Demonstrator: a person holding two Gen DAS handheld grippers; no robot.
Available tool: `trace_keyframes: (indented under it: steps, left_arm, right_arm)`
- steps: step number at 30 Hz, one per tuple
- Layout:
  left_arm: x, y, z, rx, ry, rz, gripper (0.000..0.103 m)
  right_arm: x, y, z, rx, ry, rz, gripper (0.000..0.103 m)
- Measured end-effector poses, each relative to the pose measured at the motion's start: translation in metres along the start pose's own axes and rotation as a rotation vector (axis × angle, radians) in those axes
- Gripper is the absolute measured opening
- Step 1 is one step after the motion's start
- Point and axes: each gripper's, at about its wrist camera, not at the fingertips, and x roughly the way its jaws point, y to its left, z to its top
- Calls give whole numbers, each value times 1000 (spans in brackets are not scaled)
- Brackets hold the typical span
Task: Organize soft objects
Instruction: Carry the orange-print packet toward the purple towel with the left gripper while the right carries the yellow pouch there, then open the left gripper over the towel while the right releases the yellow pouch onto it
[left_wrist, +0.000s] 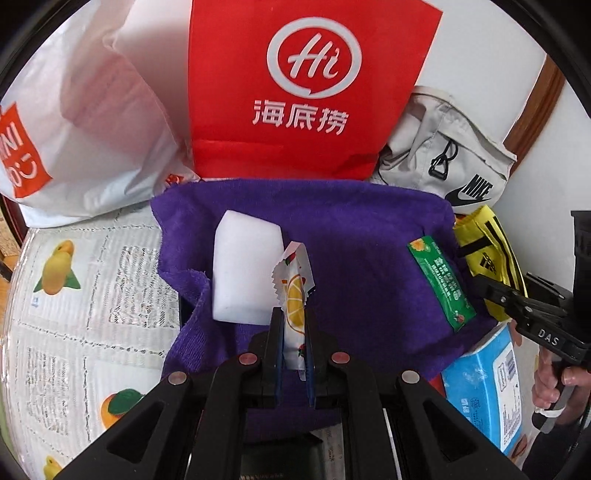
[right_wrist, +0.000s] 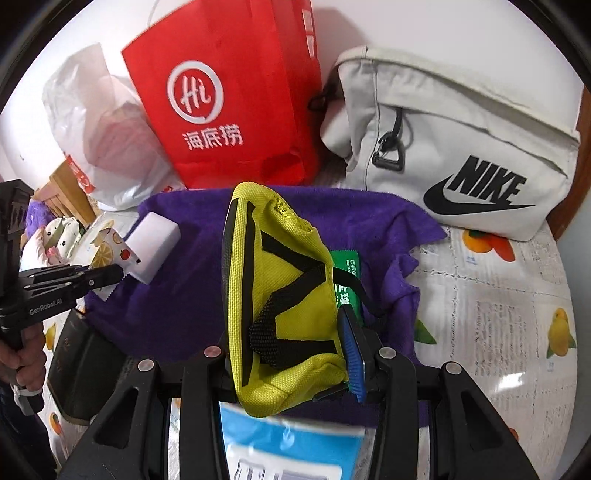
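My left gripper is shut on a white fruit-print sachet and holds it above the purple towel. The sachet also shows in the right wrist view. A white sponge block lies on the towel just left of the sachet. A green packet lies on the towel's right side. My right gripper is shut on a yellow pouch with black straps and holds it over the towel, hiding part of the green packet.
A red Haidilao bag, a white plastic bag and a grey Nike bag stand at the back against the wall. A blue tissue pack lies at the towel's near right. The fruit-print tablecloth covers the table.
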Motion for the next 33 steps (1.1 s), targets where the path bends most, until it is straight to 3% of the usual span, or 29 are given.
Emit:
trace_keyframes:
  steps: [8, 10, 15, 17, 22, 25, 33]
  left_arm:
    - [11, 2, 7, -4, 31, 14, 11]
    - [10, 2, 8, -2, 25, 23, 26]
    - [5, 4, 12, 0, 7, 47, 47]
    - [3, 3, 12, 8, 1, 64, 47]
    - [-1, 2, 9, 13, 6, 99, 51]
    - [-9, 4, 5, 4, 0, 101, 52]
    - [-49, 7, -16, -28, -53, 97, 52]
  right_arm:
    - [23, -4, 7, 2, 51, -31, 43]
    - [29, -4, 8, -3, 67, -41, 44]
    - [36, -4, 9, -3, 87, -54, 51]
    - [36, -3, 10, -10, 83, -57, 61]
    - [32, -2, 9, -9, 81, -62, 65]
    - [20, 0, 5, -20, 62, -68, 74]
    - [-31, 1, -13, 38, -24, -39, 74]
